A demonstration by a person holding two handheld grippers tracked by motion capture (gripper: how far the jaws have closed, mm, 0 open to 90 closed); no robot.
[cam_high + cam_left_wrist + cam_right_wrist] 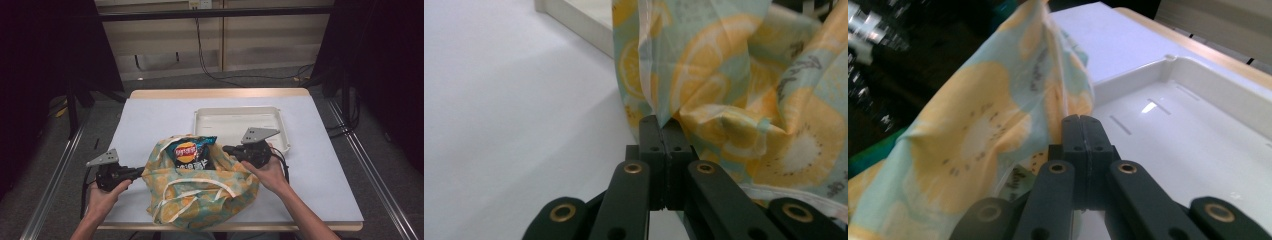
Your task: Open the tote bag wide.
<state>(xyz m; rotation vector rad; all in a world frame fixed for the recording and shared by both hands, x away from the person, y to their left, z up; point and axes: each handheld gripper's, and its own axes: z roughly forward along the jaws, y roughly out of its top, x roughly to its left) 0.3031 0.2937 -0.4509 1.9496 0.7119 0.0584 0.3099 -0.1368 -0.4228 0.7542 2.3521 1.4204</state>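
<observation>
A cloth bag (200, 192) printed with yellow citrus slices on pale green lies at the table's front middle. A dark chip packet (192, 152) sticks out of its open mouth. My left gripper (144, 173) is shut on the bag's left rim, my right gripper (226, 149) on its right rim, and the mouth is held between them. In the left gripper view the jaws (664, 123) meet with the printed cloth (724, 85) pinched at their tips. The right gripper view has the jaws (1082, 120) pressed together on the cloth's edge (998, 115).
A shallow white tray (235, 111) stands just behind the bag, close to my right gripper, and appears as the tray (1198, 130) in the right gripper view. A white sheet (150, 120) covers the wooden table. Metal rails run along both sides.
</observation>
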